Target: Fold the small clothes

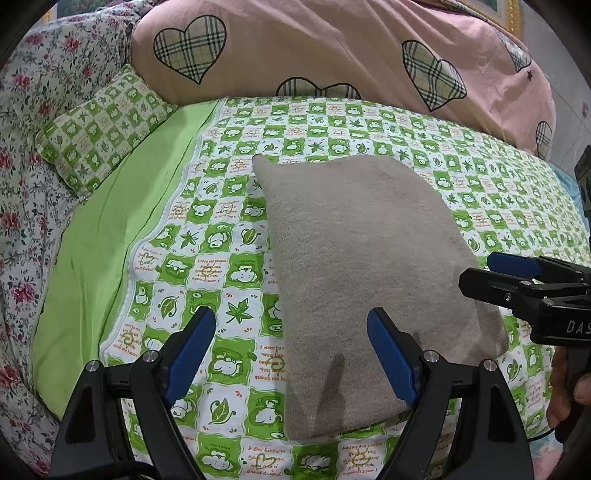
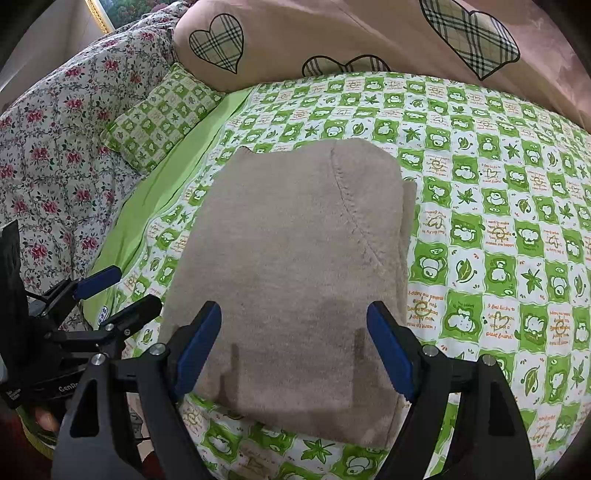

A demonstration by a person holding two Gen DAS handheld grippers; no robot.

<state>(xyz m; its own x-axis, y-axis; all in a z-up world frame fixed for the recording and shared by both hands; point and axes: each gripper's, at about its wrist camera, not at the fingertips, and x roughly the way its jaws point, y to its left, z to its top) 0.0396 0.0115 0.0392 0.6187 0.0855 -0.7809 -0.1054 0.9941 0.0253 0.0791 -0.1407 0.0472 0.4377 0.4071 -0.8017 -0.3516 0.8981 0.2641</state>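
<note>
A beige knitted garment (image 1: 354,258) (image 2: 288,240) lies folded into a rough rectangle on the green chequered bedsheet (image 1: 229,236) (image 2: 498,206). My left gripper (image 1: 291,314) is open over the garment's near left corner, its blue pads apart and holding nothing. My right gripper (image 2: 293,308) is open too, hovering over the garment's near edge and casting finger shadows on the knit. Each gripper shows in the other's view: the right gripper (image 1: 476,269) at the garment's right side, the left gripper (image 2: 136,286) at its left side. Neither pinches the fabric.
A small pillow (image 1: 103,129) (image 2: 162,114) in the same green print lies at the back left. A floral quilt (image 1: 26,184) (image 2: 55,155) is heaped along the left, and a pink duvet with plaid hearts (image 1: 332,48) (image 2: 351,33) at the back. A person's hand (image 1: 569,391) holds the right gripper.
</note>
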